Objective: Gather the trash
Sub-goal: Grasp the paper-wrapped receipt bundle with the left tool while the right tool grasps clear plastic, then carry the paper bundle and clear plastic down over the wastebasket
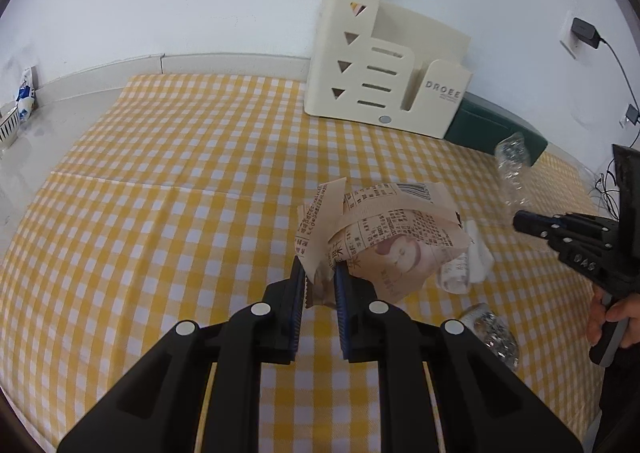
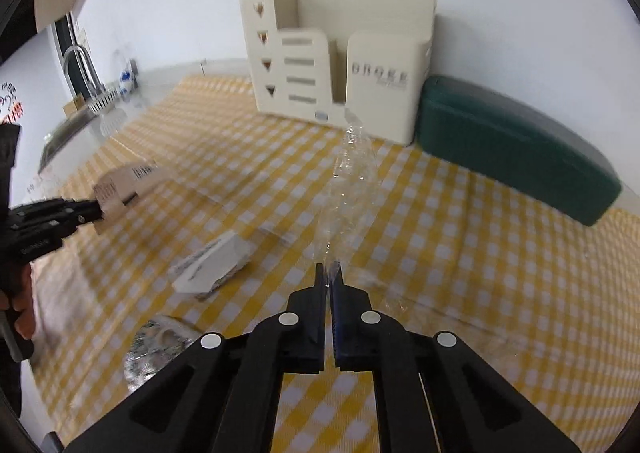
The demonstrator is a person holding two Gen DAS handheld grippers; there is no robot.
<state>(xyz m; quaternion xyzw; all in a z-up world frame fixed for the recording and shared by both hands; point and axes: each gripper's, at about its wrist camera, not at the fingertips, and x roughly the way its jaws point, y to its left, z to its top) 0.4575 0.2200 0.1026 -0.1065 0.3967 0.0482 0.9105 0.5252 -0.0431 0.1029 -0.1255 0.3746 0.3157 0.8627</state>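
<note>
My left gripper (image 1: 320, 273) is shut on a crumpled beige printed paper wrapper (image 1: 384, 229) and holds it above the yellow checked tablecloth (image 1: 180, 213). The wrapper also shows in the right wrist view (image 2: 124, 189), at the left gripper's tip. My right gripper (image 2: 330, 273) is shut on a clear crinkled plastic wrapper (image 2: 348, 189), lifted off the cloth. That clear plastic also shows in the left wrist view (image 1: 512, 165), ahead of the right gripper (image 1: 520, 221). A white tissue packet (image 2: 216, 265) and a silvery foil wrapper (image 2: 156, 345) lie on the cloth.
A cream desk organiser (image 1: 384, 73) with coloured folders stands at the back against the wall. A dark green case (image 2: 512, 145) lies to its right. A sink and tap (image 2: 80, 69) are at the far left. A wall plug and cable (image 1: 588, 33) are at the right.
</note>
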